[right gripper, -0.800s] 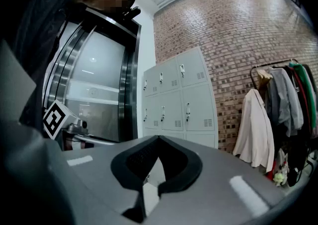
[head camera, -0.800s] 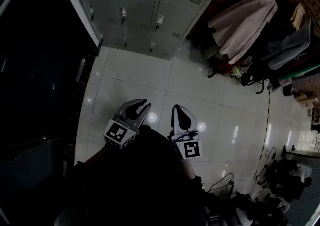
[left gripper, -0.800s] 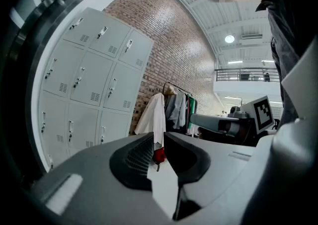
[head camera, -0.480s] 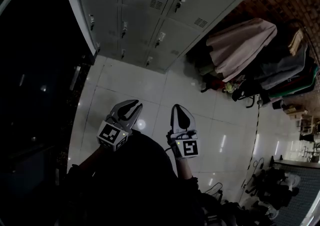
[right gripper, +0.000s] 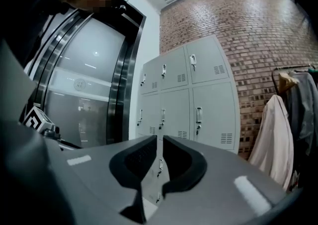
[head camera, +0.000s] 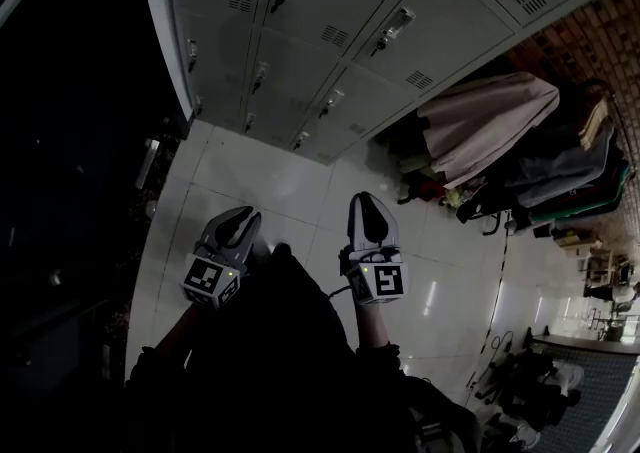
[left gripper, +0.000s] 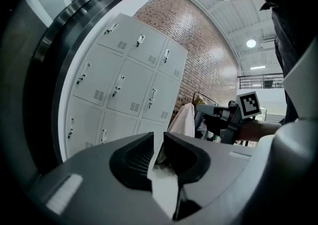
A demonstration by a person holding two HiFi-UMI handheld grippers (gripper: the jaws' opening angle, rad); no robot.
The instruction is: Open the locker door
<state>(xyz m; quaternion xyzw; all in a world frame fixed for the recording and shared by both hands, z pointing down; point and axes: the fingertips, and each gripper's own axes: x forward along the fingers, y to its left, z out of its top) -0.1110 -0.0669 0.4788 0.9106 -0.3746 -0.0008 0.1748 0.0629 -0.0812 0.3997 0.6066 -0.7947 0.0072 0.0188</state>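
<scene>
**Short of the locker bank: the approach closes in, every door shut**

In front of the locker bank [head camera: 340,31], the person has moved in. Over the last second the grey doors have grown from a strip at the top of the head view to fill most of its upper half, so the walk-up is nearly done but no contact has been made. Both tools hang low over the tiled floor [head camera: 300,181], well apart from the bank.

The left gripper [head camera: 236,223] has drawn its jaws in from a wider spread. Its own view now shows only a narrow slit between them, with nothing in it. The right gripper [head camera: 366,209] is likewise nearly closed and empty, its jaws pointing toward the bank's middle column.

The lockers are the only containers here. Every door in sight sits flush and closed, each with its small latch handle [head camera: 395,26] and vent slots, so nothing inside any compartment can be seen. Which door is meant cannot be told yet.

My reading is that the reach for a handle comes next, and the chosen gripper would have to spread its jaws first. A pale garment [head camera: 490,131] hangs on a rack just right of the bank, clear of the doors.
</scene>
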